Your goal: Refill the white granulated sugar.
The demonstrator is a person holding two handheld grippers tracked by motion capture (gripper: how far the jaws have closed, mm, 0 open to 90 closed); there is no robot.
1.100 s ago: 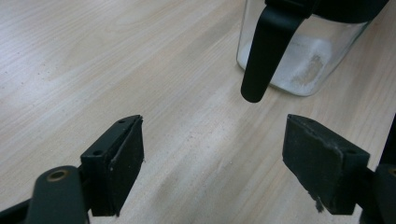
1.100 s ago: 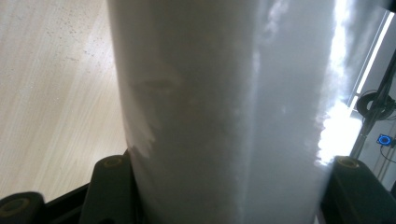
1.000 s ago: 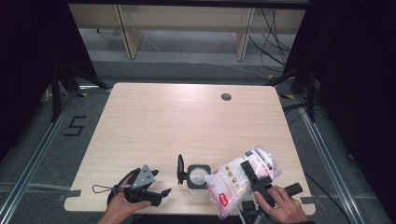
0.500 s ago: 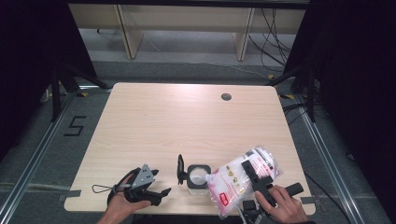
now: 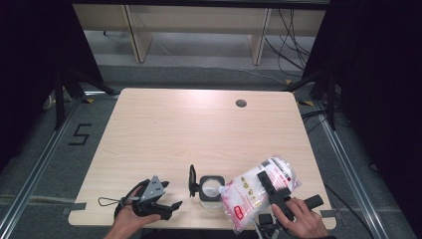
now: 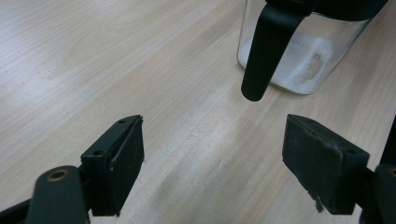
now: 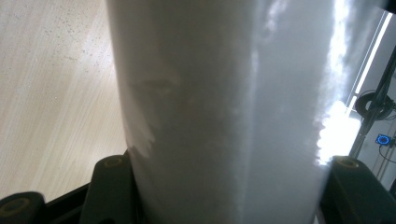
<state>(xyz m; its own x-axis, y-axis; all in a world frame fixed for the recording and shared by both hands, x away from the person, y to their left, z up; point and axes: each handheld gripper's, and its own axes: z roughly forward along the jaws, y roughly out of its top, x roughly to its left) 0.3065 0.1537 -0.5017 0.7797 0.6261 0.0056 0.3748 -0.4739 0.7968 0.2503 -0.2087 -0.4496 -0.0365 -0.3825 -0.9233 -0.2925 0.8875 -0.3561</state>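
Pouring step: right claw (image 5: 271, 191) clamps the tilted bag (image 5: 251, 191), its corner over the open jar (image 5: 210, 187); left claw (image 5: 164, 206), wide and empty, rests beside it; further tilting seems next.

We can only really read one thing here: a big black "5" taped on the grey floor (image 5: 79, 134) left of the table. The white bag (image 5: 259, 189) has a red label with some print on it, but it's way too small and blurry to make out.
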